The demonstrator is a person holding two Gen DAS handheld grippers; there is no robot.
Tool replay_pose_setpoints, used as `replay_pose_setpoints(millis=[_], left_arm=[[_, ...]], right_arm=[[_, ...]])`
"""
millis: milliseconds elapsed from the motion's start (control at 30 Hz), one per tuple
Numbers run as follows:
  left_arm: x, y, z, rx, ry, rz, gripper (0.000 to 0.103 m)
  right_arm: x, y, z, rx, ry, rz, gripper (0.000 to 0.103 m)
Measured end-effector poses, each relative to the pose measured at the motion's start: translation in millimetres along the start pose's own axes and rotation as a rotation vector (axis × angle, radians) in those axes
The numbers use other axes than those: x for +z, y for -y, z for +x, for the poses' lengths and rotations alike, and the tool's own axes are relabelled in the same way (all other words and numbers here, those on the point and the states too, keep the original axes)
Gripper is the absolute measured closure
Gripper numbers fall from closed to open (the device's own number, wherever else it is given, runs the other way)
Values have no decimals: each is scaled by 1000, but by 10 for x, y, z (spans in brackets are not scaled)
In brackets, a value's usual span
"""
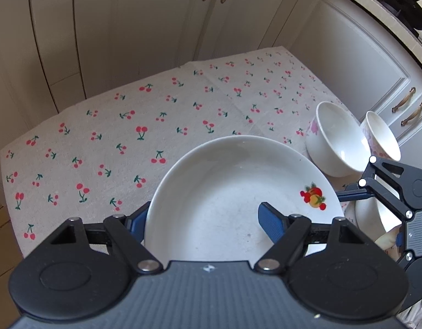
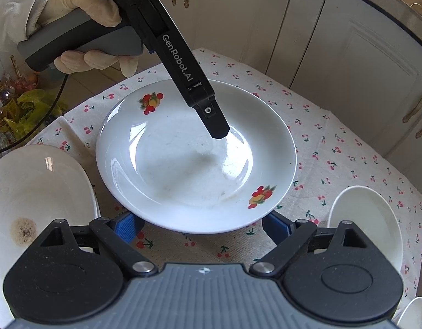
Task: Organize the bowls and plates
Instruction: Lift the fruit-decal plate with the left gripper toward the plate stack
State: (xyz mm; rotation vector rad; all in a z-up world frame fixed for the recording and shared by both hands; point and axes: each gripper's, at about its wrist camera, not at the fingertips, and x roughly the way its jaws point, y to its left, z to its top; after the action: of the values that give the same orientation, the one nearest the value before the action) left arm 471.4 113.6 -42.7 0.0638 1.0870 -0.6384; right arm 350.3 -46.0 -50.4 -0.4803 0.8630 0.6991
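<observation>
Sorting is barely begun, I judge: plate (image 2: 196, 156) is off the counter (image 1: 101, 137), a stained plate (image 2: 32, 192) sits left of it, two bowls (image 1: 334, 142) stand loose at right. Left claw (image 1: 202, 222) straddles the plate rim, one finger inside; firm clamp unclear. Right claw (image 2: 202, 226) gapes under the near rim, holding nothing.

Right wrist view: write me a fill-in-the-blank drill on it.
The round white ceramic plate carries ___ fruit decals.
The beige fabric tablecloth is printed with red ___.
The right gripper has its jaws ___.
The left hand wears a pale ___.
Missing: two; cherries; open; glove.
</observation>
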Motion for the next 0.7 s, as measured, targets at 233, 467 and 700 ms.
replay_pose_setpoints(millis=[233, 467, 700], left_arm=[[-20, 123, -180, 15, 21, 15, 23], [-111, 319, -458, 41, 39, 32, 23], [-307, 529, -730, 54, 68, 31, 23]], right_arm=[[-9, -37, -164, -10, 21, -6, 8], [-30, -167, -437, -15, 57, -21, 8], [-124, -318, -733, 5, 84, -16, 8]])
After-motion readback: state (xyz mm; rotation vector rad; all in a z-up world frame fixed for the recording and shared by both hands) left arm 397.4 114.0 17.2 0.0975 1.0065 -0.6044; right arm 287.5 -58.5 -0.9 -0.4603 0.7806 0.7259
